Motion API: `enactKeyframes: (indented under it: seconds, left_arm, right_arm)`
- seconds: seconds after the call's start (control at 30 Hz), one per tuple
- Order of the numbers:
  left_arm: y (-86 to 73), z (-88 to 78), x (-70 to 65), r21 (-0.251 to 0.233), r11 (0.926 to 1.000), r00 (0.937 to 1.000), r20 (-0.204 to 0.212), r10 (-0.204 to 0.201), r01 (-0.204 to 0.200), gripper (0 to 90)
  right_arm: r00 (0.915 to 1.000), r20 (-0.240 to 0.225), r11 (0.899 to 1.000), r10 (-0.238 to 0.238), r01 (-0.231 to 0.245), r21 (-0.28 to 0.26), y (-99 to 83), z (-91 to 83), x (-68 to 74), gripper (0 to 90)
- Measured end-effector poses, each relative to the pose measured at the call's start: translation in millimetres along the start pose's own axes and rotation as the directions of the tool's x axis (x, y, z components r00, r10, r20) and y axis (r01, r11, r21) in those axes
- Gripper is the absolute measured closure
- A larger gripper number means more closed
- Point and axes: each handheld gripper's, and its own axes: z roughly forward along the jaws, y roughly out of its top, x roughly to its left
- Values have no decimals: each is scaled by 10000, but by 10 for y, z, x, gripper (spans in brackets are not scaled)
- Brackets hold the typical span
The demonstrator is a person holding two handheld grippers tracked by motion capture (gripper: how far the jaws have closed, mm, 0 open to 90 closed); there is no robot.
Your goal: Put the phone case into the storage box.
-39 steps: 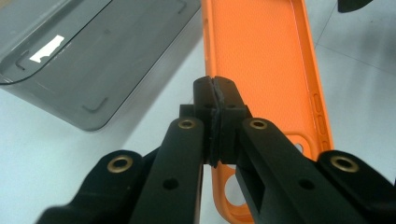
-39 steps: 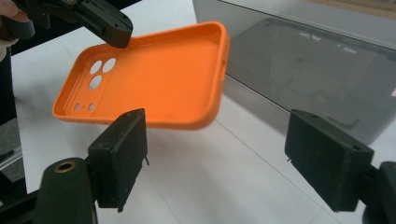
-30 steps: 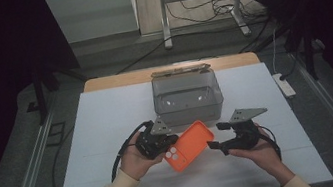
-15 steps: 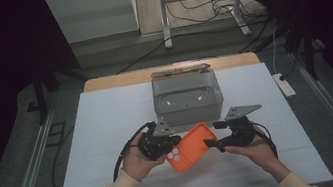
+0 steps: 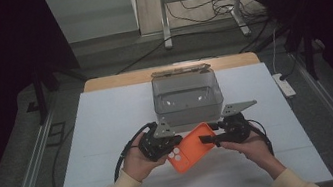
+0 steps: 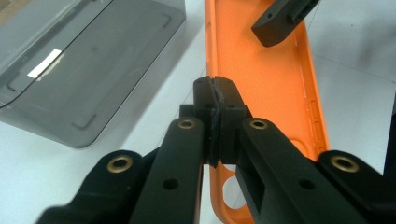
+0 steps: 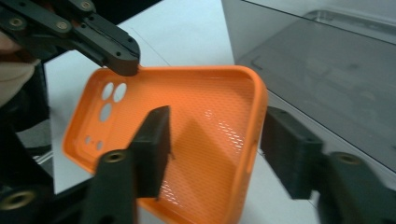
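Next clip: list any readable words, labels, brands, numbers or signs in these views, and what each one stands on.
None can be read.
White sticker on the grey plastic box: appears blank; any print is too blurred to tell.
Orange phone case: no logo or lettering, just a dotted texture and camera cut-outs.
Left gripper and right gripper: plain black fingers, no markings.
White power strip beside the table: too small to read.

On the worktop [image 5: 110, 133], the phone case [image 5: 190, 146] sits before the box [image 5: 187, 98], seemingly between left tongs [image 5: 172, 146] and right tongs [image 5: 208, 140].
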Motion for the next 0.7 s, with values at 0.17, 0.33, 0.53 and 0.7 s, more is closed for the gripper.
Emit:
enactKeyframes:
  seconds: [0.17, 0.33, 0.53, 0.7]
  left_arm:
    - [-10, -11, 10, 33, 10000, 10000, -69, 27, -27, 886]
    - [-12, -22, 16, 21, 10000, 9997, -246, 3, -3, 891]
    - [-14, -27, 15, -10, 10000, 9995, -294, 95, -95, 875]
    - [-20, -69, 38, -604, 9982, 9985, -548, 5, -38, 678]
  right_arm:
    - [9999, 103, 9998, 66, -64, -212, 0, -36, -18, 696]
    - [9986, -312, 9957, 434, -458, -802, 10, -121, -39, 800]
    - [9992, -308, 9957, 238, -265, -890, 13, -141, -16, 806]
    - [9995, -310, 9941, 62, -95, -1077, 18, -167, -1, 808]
